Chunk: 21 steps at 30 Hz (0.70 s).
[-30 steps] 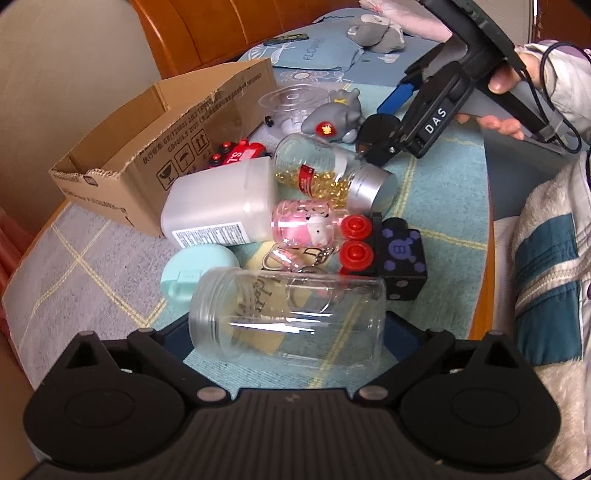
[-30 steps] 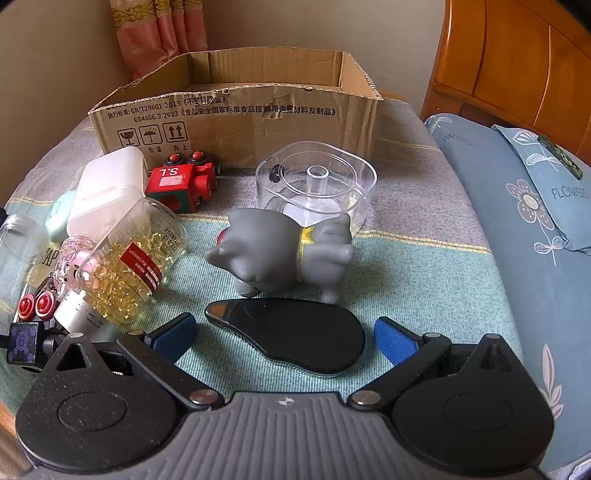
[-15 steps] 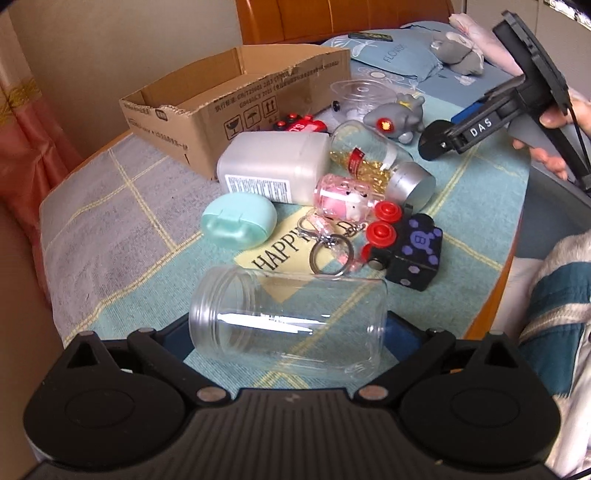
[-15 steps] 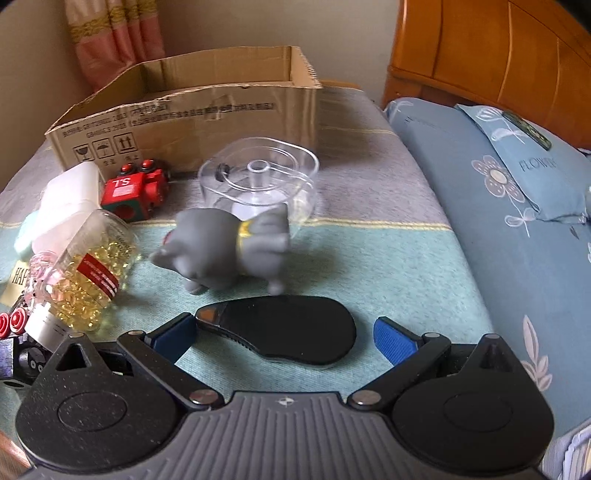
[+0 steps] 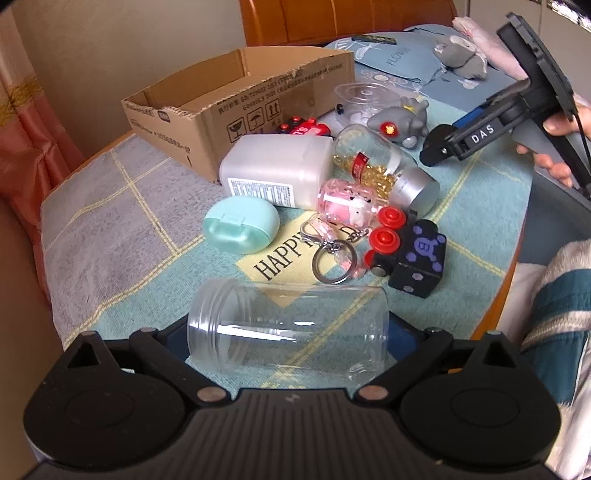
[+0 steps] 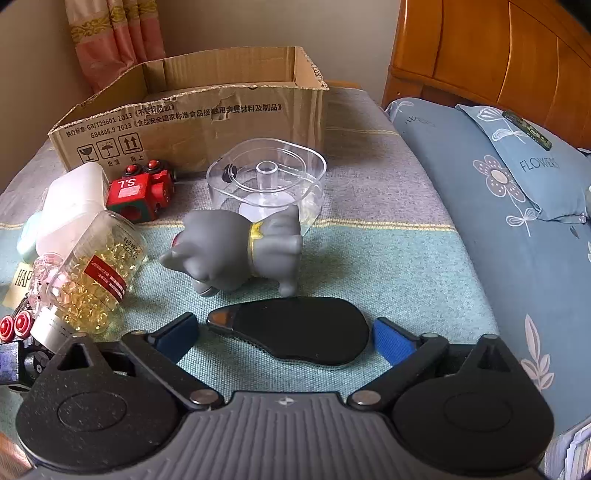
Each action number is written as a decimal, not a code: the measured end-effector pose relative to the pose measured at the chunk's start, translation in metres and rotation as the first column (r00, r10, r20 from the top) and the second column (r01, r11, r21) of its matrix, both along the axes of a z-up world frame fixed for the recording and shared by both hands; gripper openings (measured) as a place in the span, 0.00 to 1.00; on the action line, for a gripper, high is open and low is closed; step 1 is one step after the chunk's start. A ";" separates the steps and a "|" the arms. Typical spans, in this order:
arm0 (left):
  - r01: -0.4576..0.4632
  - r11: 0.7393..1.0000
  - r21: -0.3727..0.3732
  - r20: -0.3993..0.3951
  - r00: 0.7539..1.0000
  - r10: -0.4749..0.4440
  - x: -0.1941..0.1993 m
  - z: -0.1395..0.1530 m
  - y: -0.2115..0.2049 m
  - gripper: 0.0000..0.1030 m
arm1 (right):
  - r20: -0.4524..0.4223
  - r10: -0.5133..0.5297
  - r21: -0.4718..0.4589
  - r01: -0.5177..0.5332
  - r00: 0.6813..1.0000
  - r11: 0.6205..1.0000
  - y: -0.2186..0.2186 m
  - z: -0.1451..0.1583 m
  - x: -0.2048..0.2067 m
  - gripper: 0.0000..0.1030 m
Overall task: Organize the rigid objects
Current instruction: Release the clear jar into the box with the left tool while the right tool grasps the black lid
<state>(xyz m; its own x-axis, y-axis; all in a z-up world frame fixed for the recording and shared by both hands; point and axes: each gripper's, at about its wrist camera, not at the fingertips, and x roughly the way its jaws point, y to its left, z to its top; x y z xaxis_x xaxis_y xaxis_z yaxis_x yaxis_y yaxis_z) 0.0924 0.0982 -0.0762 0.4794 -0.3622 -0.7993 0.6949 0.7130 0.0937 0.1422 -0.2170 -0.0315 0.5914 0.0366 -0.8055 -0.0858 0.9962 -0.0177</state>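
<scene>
The cardboard box (image 6: pixel 192 122) stood open at the back of the table, and nothing showed inside it; just in front of it sat one clear square tub (image 6: pixel 266 181), holding only its own centre post; left of the tub lay one glass jar (image 6: pixel 98 273) on its side, full of yellow capsules, its silver cap pointing away from the box; one white plastic bottle (image 5: pixel 277 173) lay against the box's front.

The left gripper (image 5: pixel 288 332) was clamped across one clear lidless jar (image 5: pixel 288 328), held sideways and empty, well in front of the box; the right gripper (image 6: pixel 284 332) stood with its blue pads either side of one flat black case (image 6: pixel 291 332), jaws just closing yet clear of it.

Counted in front of the box: one grey toy dog (image 6: pixel 240 251), one red toy block (image 6: pixel 140 192), one black toy block (image 5: pixel 410 258), one mint case (image 5: pixel 240 229), one pink keyring charm (image 5: pixel 347 203).

A teal and grey checked cloth (image 6: pixel 369 258) covered the table; a blue floral bed (image 6: pixel 498 206) lay beside it, beneath a wooden headboard (image 6: pixel 498 55); a pink curtain (image 6: pixel 110 33) hung behind the box.
</scene>
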 end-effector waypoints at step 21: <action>-0.190 0.982 -0.022 0.008 0.982 0.190 0.055 0.089 -0.032 0.95 | 0.079 0.281 0.051 -0.285 0.957 0.957 -0.028 0.091 0.000 0.90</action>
